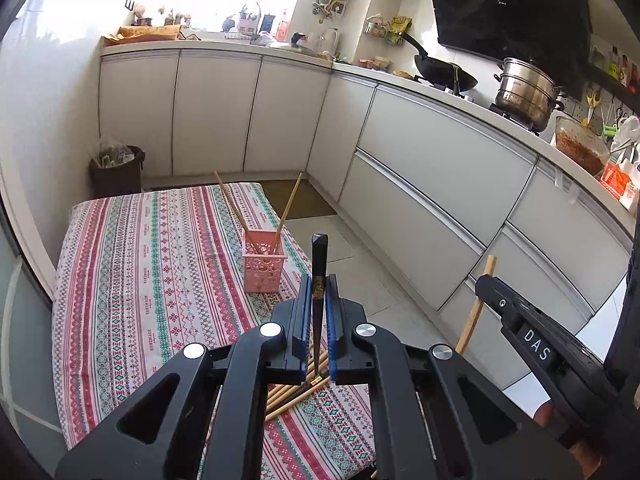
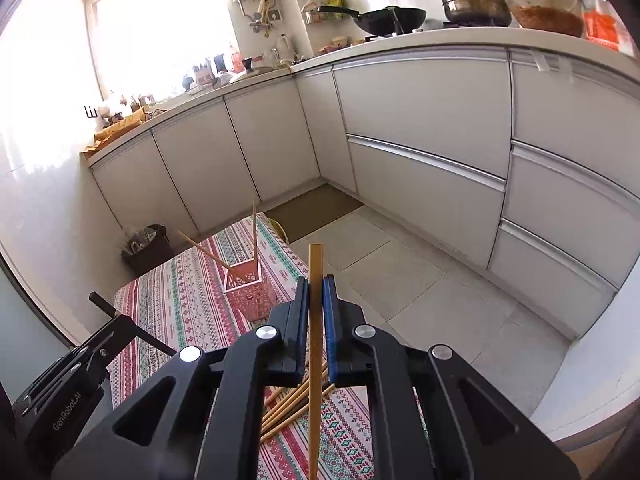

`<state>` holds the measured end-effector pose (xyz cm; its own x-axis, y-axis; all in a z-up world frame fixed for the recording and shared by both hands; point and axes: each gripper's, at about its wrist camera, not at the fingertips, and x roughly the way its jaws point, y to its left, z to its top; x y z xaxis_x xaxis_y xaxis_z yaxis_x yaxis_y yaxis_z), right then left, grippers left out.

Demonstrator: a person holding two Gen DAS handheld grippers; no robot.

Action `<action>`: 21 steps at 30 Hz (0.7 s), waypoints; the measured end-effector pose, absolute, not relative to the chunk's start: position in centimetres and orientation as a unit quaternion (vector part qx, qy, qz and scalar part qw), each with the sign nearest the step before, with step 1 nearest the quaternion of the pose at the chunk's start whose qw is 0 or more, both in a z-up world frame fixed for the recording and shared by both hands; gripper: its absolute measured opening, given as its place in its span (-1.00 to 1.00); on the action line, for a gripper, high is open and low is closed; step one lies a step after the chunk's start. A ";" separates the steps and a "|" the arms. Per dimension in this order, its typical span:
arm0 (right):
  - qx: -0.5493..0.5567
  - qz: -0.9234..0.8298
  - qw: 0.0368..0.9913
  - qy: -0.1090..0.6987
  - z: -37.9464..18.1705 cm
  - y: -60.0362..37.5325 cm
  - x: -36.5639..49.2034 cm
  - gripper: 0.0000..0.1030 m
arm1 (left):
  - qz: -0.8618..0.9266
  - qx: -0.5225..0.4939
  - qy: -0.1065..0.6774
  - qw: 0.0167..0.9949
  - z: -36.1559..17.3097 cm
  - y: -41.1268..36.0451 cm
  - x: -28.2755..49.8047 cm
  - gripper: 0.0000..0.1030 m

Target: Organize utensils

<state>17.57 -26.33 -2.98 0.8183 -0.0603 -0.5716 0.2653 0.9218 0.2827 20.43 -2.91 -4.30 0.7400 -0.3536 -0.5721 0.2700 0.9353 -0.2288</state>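
Both grippers tilt downward above the striped tablecloth (image 1: 140,280): left gripper (image 1: 318,288) pinching a black lacquered chopstick (image 1: 319,264), right gripper (image 2: 316,292) a pale wooden chopstick (image 2: 315,272).

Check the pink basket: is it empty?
No, two wooden chopsticks stand tilted in the pink basket on the striped cloth.

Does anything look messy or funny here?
Yes. Tan wooden chopsticks lie jumbled on the striped tablecloth, not in the pink plastic basket, where only two chopsticks lean apart.
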 end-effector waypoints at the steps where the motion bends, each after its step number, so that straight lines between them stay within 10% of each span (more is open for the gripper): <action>1: 0.174 -0.087 0.939 0.284 -2.8 -26.3 17.8 -0.85 | -0.166 -0.067 0.316 0.932 -4.2 -2.9 20.7 -0.89; 21: 0.146 -0.046 0.977 0.148 6.4 -26.9 27.2 -0.85 | -0.123 -0.079 0.258 0.955 -1.3 -2.1 33.3 -0.89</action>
